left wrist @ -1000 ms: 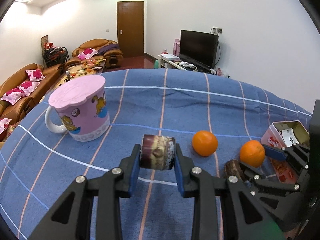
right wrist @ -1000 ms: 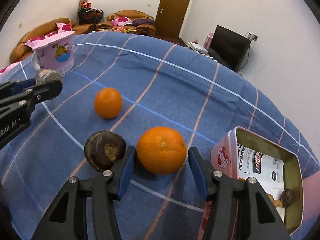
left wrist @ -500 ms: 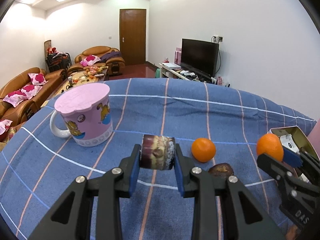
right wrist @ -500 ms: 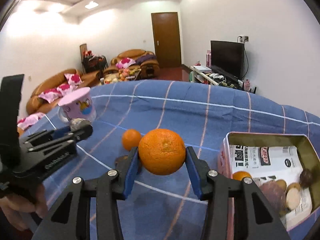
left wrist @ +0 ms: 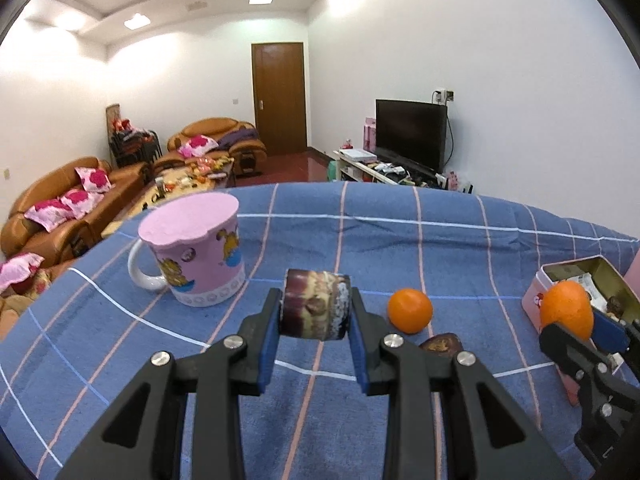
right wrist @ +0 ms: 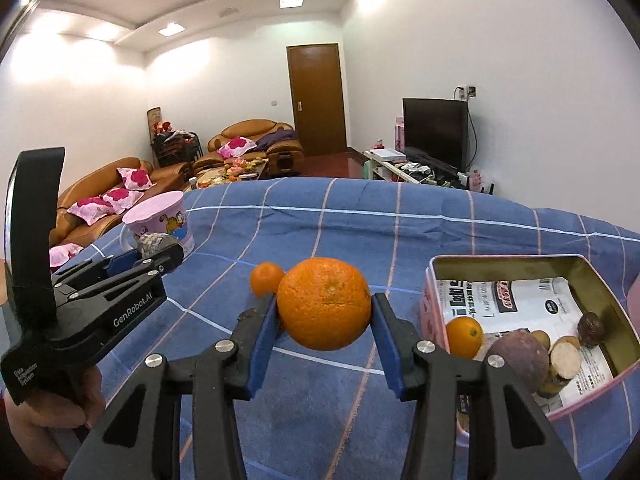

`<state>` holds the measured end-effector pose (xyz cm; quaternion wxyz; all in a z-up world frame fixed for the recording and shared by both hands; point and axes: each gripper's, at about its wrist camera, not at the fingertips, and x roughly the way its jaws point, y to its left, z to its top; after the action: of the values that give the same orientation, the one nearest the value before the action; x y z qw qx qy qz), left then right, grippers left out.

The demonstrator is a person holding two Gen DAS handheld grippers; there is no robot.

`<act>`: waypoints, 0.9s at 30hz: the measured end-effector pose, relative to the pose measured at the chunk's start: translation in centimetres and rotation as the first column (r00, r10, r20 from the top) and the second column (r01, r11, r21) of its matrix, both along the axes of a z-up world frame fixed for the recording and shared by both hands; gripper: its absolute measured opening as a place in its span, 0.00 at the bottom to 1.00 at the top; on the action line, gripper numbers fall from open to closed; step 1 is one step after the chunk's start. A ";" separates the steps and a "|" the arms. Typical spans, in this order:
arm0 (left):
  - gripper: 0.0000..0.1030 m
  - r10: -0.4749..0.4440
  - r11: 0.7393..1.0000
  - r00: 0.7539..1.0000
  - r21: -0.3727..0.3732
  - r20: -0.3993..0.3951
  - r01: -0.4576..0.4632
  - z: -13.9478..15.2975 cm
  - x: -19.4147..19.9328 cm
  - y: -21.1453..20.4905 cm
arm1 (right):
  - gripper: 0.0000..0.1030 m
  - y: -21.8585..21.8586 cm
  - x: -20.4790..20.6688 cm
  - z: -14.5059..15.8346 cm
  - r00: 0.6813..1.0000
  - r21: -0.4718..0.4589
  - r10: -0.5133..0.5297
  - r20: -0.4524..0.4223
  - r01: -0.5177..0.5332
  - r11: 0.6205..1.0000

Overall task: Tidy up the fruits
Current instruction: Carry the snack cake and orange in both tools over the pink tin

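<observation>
My right claw (right wrist: 324, 316) is clamped on a big orange (right wrist: 323, 303), held above the blue cloth (right wrist: 320, 232) beside the pink tin (right wrist: 436, 320); left claw (left wrist: 315, 312) grips a purple-brown fruit chunk (left wrist: 316, 304). Only right cam shows tin's fruit

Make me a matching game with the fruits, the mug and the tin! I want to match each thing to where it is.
Things:
1. big orange
2. small orange
3. purple-brown fruit
4. mug

Places:
A. standing on the blue cloth, with a pink lid on
B. held up in the right gripper, beside the tin
C. lying loose on the blue cloth
D. clamped in the left gripper

Pairs: 1-B, 2-C, 3-D, 4-A
</observation>
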<state>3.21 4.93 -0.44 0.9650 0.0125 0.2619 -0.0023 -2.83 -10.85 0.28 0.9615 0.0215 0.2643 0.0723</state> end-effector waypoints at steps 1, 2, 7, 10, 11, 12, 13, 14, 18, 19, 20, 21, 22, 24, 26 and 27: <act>0.32 0.000 1.000 1.000 0.008 0.009 0.000 0.1 -0.2 -0.2 | 0.47 0.1 -0.1 0.0 1.000 -0.005 -0.002 0.004 0.002 1.000; 0.32 -0.001 1.000 1.000 0.013 0.016 0.001 0.1 -0.4 -0.4 | 0.47 0.1 -0.4 0.1 1.000 -0.013 -0.005 0.012 0.005 1.000; 0.32 -0.003 1.000 0.999 0.020 0.036 0.002 0.3 -1.3 -1.0 | 0.47 0.7 -1.7 0.3 0.999 -0.066 -0.013 0.049 0.016 0.998; 0.32 0.004 1.000 0.999 0.027 0.048 -0.006 0.4 -1.8 -1.2 | 0.47 0.6 -2.0 0.3 0.998 -0.074 -0.018 0.054 0.022 0.997; 0.32 0.005 1.000 0.999 0.029 0.050 -0.006 0.5 -1.9 -1.4 | 0.47 0.5 -2.0 0.3 0.998 -0.073 -0.019 0.053 0.023 0.997; 0.32 0.004 1.000 0.999 0.030 0.052 -0.006 0.5 -2.0 -1.4 | 0.47 0.4 -2.1 0.3 0.998 -0.072 -0.022 0.052 0.026 0.997; 0.32 0.005 0.999 0.998 0.032 0.055 -0.006 0.4 -2.3 -1.5 | 0.47 0.3 -2.2 0.3 0.998 -0.071 -0.025 0.052 0.029 0.997; 0.32 0.004 0.999 0.998 0.034 0.059 -0.006 0.5 -2.5 -1.7 | 0.47 0.2 -2.2 0.3 0.998 -0.069 -0.028 0.051 0.032 0.997; 0.32 -0.004 0.999 0.998 0.044 0.067 0.001 0.5 -3.1 -2.5 | 0.47 -0.4 -2.5 0.4 0.998 -0.062 -0.037 0.050 0.040 0.997; 0.32 -0.005 0.999 0.998 0.045 0.068 0.002 0.5 -3.2 -2.6 | 0.47 -0.5 -2.6 0.4 0.998 -0.061 -0.038 0.048 0.041 0.997; 0.32 -0.006 0.999 0.998 0.046 0.069 0.003 0.5 -3.3 -2.8 | 0.47 -0.6 -2.6 0.3 0.998 -0.060 -0.039 0.045 0.041 0.997; 0.32 -0.007 0.999 0.998 0.046 0.069 0.004 0.5 -3.3 -3.0 | 0.47 -0.7 -2.7 0.3 0.998 -0.057 -0.039 0.044 0.042 0.998; 0.32 -0.009 0.999 0.998 0.045 0.068 0.005 0.5 -3.4 -3.1 | 0.47 -0.9 -2.8 0.3 0.998 -0.055 -0.041 0.043 0.043 0.998; 0.32 -0.010 0.999 0.998 0.040 0.064 0.008 0.5 -3.5 -3.3 | 0.47 -1.2 -2.9 0.3 0.998 -0.056 -0.049 0.041 0.051 0.997; 0.32 -0.013 0.999 0.998 0.035 0.061 0.011 0.5 -3.6 -3.6 | 0.47 -1.4 -3.0 0.3 0.998 -0.055 -0.053 0.037 0.055 0.997; 0.32 -0.014 0.999 0.998 0.035 0.060 0.012 0.5 -3.6 -3.7 | 0.47 -1.6 -3.1 0.3 0.998 -0.051 -0.054 0.036 0.056 0.997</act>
<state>-0.41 1.24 0.08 0.9721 0.0307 0.2324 -0.0037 -5.89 -12.41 0.56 0.9678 0.0023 0.2487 0.0391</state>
